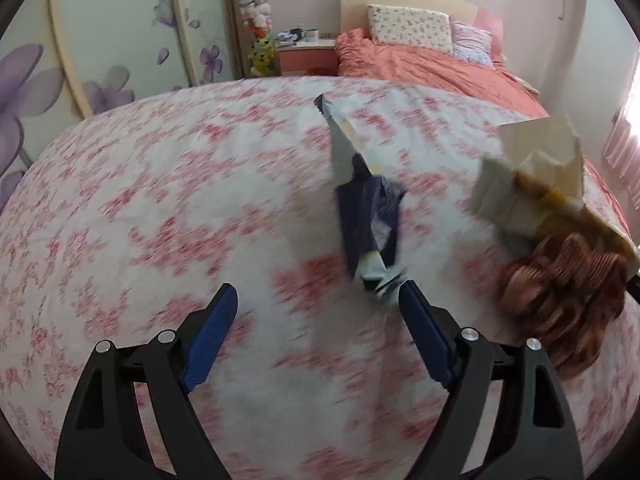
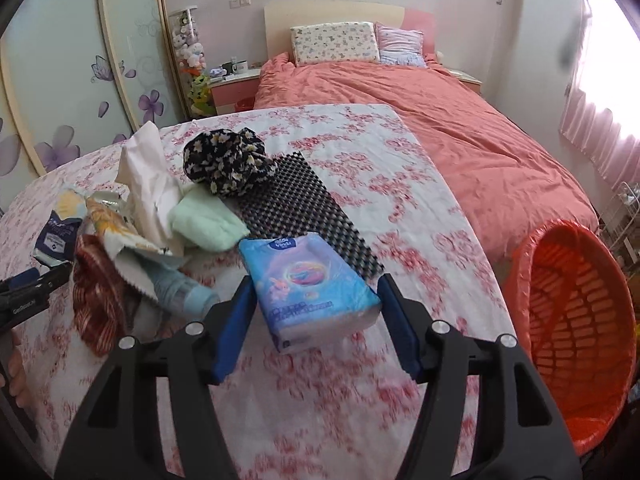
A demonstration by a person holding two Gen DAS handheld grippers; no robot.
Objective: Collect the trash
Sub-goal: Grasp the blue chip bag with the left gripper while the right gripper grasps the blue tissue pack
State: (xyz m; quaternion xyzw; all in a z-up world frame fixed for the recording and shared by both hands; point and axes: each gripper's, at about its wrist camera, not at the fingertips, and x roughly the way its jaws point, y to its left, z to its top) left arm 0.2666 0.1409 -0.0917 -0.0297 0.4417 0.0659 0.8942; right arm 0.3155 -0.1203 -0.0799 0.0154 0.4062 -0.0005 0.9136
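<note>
Floral tablecloth (image 2: 360,152) ends just beside the orange basket (image 2: 576,320).

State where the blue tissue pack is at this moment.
In the right wrist view, the blue tissue pack sits low and central between the open right hand-held gripper fingers, on the floral tablecloth, overlapping the black mat.

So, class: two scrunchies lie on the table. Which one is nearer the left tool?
The reddish-brown scrunchie, beside the left tool. The black floral scrunchie lies farther back, on the mat.
</note>
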